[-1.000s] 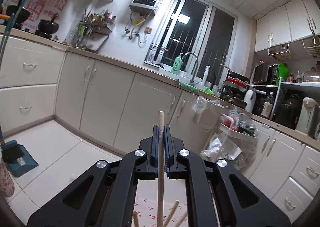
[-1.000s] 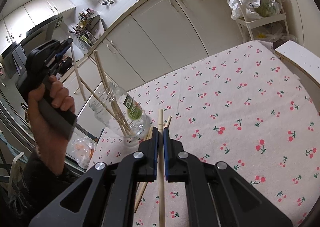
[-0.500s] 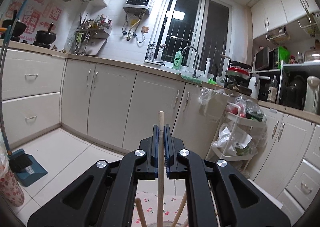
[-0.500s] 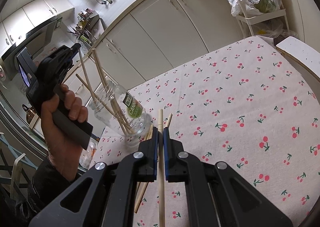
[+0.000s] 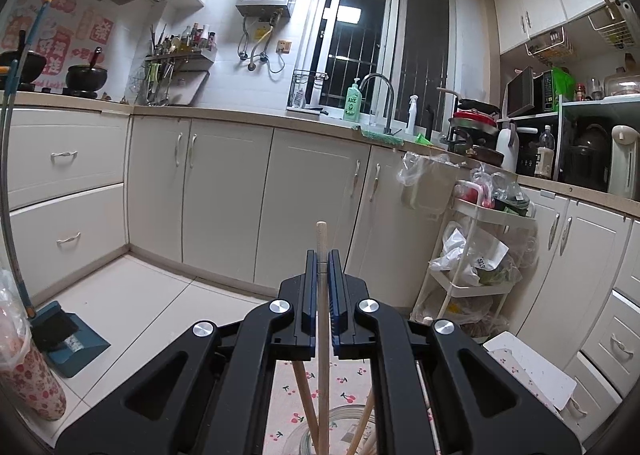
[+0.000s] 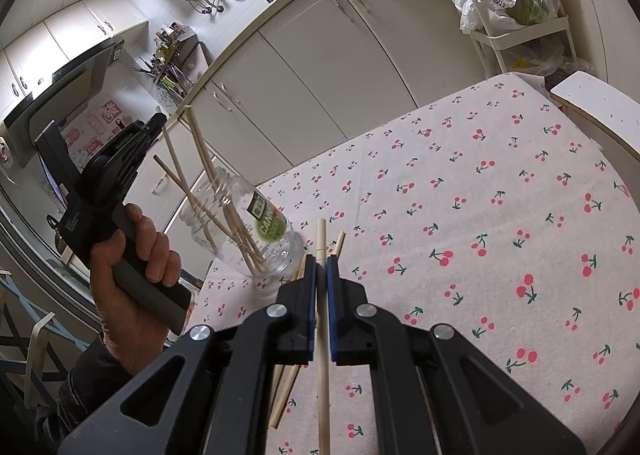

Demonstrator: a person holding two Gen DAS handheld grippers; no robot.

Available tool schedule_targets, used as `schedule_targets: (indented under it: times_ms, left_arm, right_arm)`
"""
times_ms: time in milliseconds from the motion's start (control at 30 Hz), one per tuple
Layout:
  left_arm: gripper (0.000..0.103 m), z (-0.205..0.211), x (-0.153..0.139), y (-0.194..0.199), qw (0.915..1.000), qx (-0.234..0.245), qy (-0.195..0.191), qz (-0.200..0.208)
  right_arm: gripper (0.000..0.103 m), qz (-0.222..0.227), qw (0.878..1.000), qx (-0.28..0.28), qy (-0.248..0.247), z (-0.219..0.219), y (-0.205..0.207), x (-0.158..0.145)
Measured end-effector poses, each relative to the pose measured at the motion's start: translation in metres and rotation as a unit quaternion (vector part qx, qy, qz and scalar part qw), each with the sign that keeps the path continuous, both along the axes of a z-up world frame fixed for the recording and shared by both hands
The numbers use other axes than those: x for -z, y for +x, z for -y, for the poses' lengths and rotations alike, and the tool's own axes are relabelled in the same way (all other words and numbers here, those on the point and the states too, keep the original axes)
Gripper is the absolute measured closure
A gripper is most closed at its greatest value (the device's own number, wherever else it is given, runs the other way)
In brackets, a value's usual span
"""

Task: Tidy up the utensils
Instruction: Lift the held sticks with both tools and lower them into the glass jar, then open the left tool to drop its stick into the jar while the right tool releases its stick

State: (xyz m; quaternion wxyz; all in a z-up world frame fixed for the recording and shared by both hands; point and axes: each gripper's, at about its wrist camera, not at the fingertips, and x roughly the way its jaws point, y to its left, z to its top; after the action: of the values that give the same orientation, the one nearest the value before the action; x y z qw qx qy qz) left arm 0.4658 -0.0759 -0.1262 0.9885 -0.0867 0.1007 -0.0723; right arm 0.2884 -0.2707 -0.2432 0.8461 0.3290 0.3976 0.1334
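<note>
My landmark is the glass jar point(image 6: 240, 231), standing at the near-left corner of the cherry-print tablecloth point(image 6: 480, 215), w/ a green label on its side.

Left gripper point(image 5: 322, 267): fingers clamped on one wooden chopstick point(image 5: 322, 295). I hold it directly above the jar, stick upright, lower end reaching down into the jar mouth; in the left wrist view the glass rim shows at the bottom w/ other sticks beside it. From the right wrist view I see the hand point(image 6: 132, 275) gripping that tool's handle, just left of the jar.

Jar already holds several chopsticks point(image 6: 208, 191), leaning out of the mouth toward the cabinets.

Right gripper point(image 6: 321, 271): fingers pressed together on a second chopstick point(image 6: 322, 335), just right of the jar's base, tip pointing toward the far table edge. A few loose chopsticks point(image 6: 288, 387) lie on the cloth under that gripper, near the jar's base.
</note>
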Motion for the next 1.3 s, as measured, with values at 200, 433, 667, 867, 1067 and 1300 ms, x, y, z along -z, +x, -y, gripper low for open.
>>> schedule_targets:
  times_ms: [200,433,667,867,1067,1300]
  left_arm:
    - [0.098,-0.001,0.003,-0.006,0.9994,0.013,0.021,-0.023]
    - [0.09,-0.009,0.004,-0.025,0.9976,0.027,0.051,-0.037]
    - [0.055,-0.035,-0.012,-0.052,0.9984,0.024,0.042,-0.029]
    - [0.044,-0.075,0.005,-0.064,0.9981,0.001,0.01,-0.06]
    - [0.043,-0.114,0.026,-0.056,0.9941,-0.036,-0.046,-0.092]
    - [0.04,-0.131,0.029,-0.056,0.9923,-0.039,-0.074,-0.091]
  right_arm:
    - [0.097,0.016,1.0,0.001,0.006,0.0,0.0,-0.008]
    - [0.097,0.065,0.998,0.004,0.018,-0.008,0.003,-0.038]
    - [0.097,0.132,0.99,0.033,0.046,-0.021,0.024,-0.078]
    - [0.097,0.215,0.972,0.069,0.068,-0.041,0.059,-0.116]
    - [0.097,0.27,0.958,0.085,0.031,-0.069,0.094,-0.138]
    - [0.097,0.284,0.954,0.098,-0.005,-0.084,0.125,-0.13]
